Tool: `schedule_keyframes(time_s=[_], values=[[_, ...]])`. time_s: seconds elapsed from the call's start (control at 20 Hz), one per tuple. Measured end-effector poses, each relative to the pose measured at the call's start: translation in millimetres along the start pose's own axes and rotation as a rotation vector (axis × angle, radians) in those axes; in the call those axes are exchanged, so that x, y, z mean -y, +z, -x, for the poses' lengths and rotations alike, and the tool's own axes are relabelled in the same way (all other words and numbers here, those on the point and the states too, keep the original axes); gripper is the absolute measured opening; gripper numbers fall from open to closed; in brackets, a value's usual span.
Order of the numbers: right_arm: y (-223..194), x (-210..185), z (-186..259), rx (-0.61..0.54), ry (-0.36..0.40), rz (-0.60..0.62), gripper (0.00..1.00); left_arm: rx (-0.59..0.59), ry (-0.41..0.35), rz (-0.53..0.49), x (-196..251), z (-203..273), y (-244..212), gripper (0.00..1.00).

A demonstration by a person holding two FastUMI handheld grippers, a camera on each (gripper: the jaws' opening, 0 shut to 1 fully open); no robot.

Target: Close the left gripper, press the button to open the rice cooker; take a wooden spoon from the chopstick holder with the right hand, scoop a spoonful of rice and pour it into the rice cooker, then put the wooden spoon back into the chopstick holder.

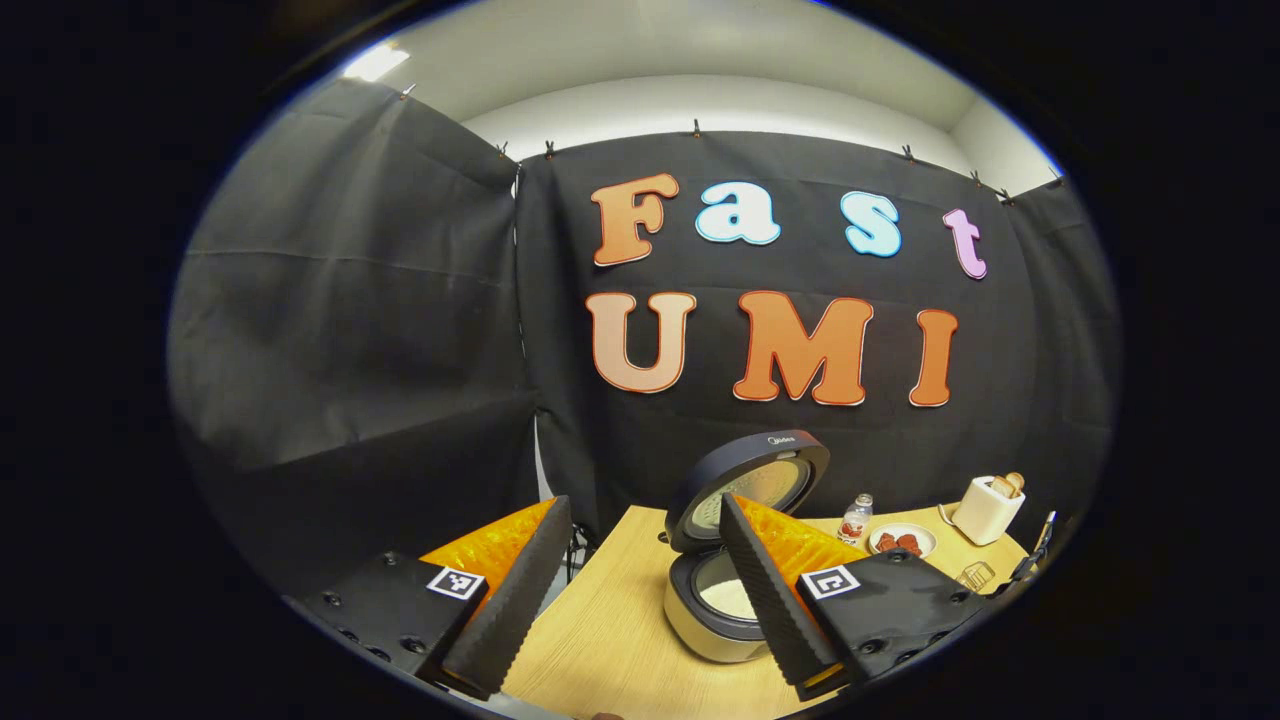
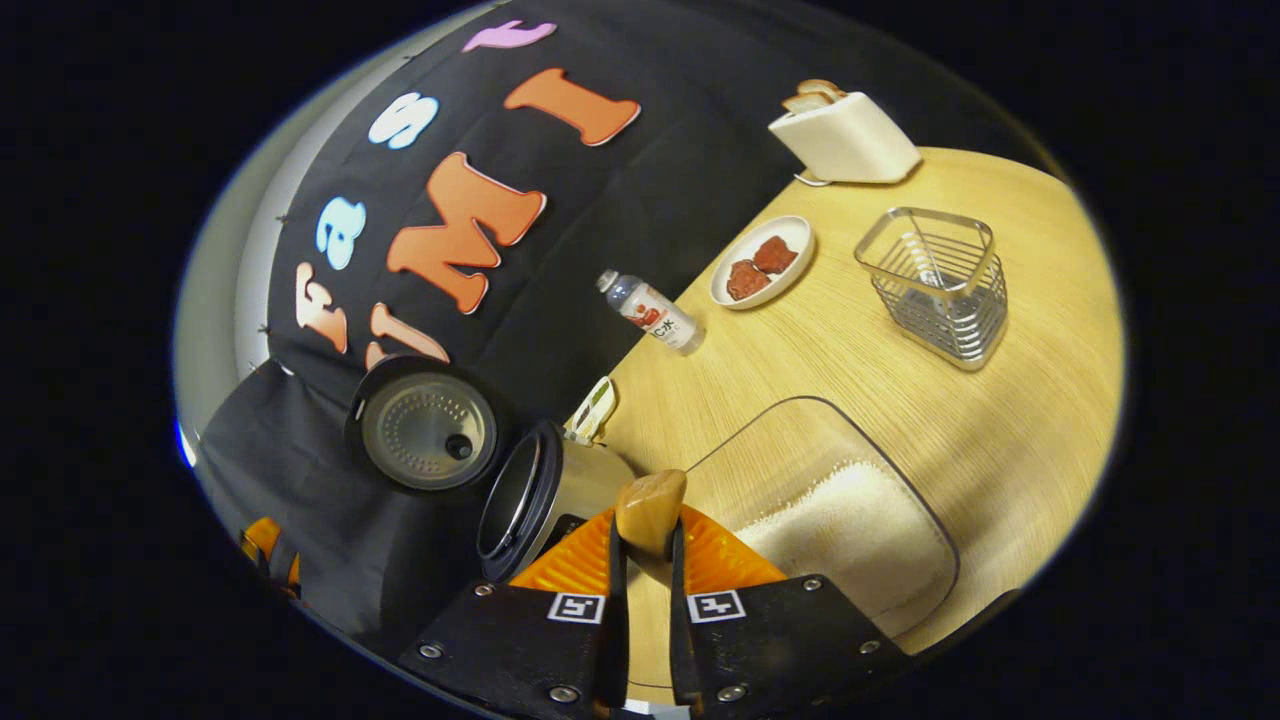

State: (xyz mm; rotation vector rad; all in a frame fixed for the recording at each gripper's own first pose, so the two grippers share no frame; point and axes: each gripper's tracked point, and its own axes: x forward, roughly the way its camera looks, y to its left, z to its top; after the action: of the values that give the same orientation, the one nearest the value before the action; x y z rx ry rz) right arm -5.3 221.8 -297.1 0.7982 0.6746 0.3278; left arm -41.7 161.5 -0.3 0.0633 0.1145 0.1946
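The right tongs (image 2: 648, 560) clamp narrowly on a pale wooden spoon (image 2: 650, 512), both fingers pressed to its stem so that its rounded end sticks up and forward between them. In the right gripper view the cream-bodied rice cooker with a dark rim (image 2: 548, 495) lies just to the left of that spoon, its round dark lid (image 2: 424, 428) thrown fully back and its mouth facing away to the left, while the clear plastic tub of white rice (image 2: 850, 525) sits just to the right on the light wooden surface (image 2: 1000, 420). The silver wire chopstick holder (image 2: 938, 285) stands well apart, farther up the surface and to the right, beyond a small white plate of reddish food (image 2: 762, 262), with a small bottle (image 2: 650, 310) lying nearer the wall and a white toaster (image 2: 845, 135) at the far edge. The spoon's long axis runs along the fingers, pointing between cooker and tub; whether it carries rice cannot be told. In the left gripper view the left tongs (image 1: 640, 590) hang spread wide and empty in front of the cooker. The right hand is plainly the nearer to all three stations.
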Motion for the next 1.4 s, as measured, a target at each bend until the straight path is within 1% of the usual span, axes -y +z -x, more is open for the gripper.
schedule_keyframes(time_s=[0.1,0.25,0.4,0.65,0.85,1.0,1.05,1.1,1.15,1.2,1.3,1.4], values=[[4.4,8.2,3.6,-0.004,-0.014,-0.078,0.16,-0.001,0.001,0.0,1.3,-1.0,-0.1,0.97],[11.6,13.6,6.7,0.007,-0.011,-0.182,0.16,0.0,-0.002,0.006,4.3,-2.5,0.2,0.97],[27.2,12.9,10.7,0.044,-0.013,-0.263,0.16,0.003,-0.003,0.003,6.1,-2.8,1.3,0.97],[51.7,-2.8,20.6,0.075,0.032,-0.337,0.16,0.006,-0.01,0.007,11.7,-2.6,0.6,0.97],[64.1,-15.6,25.2,0.087,0.033,-0.379,0.16,0.015,-0.003,0.009,11.3,-3.8,2.8,0.97],[72.1,-24.3,33.6,0.095,0.043,-0.411,0.16,0.018,-0.011,0.02,14.0,-2.0,1.8,0.97],[75.2,-27.1,35.9,0.098,0.048,-0.42,0.2,0.018,-0.015,0.021,14.9,-1.7,1.6,0.97],[78.6,-29.9,38.4,0.102,0.053,-0.43,0.16,0.02,-0.016,0.024,14.2,-1.5,0.6,0.97],[80.5,-32.9,40.0,0.104,0.057,-0.434,0.16,0.022,-0.018,0.027,14.9,-1.5,0.5,0.99],[83.3,-36.7,42.6,0.107,0.06,-0.439,0.16,0.024,-0.02,0.031,15.9,-1.1,-0.5,0.98],[91.6,-44.7,47.4,0.11,0.07,-0.446,0.16,0.022,-0.028,0.039,17.8,-0.4,-3.1,0.99],[100.7,-57.3,53.1,0.127,0.087,-0.442,0.16,0.023,-0.033,0.045,18.6,1.6,-6.1,0.97]])
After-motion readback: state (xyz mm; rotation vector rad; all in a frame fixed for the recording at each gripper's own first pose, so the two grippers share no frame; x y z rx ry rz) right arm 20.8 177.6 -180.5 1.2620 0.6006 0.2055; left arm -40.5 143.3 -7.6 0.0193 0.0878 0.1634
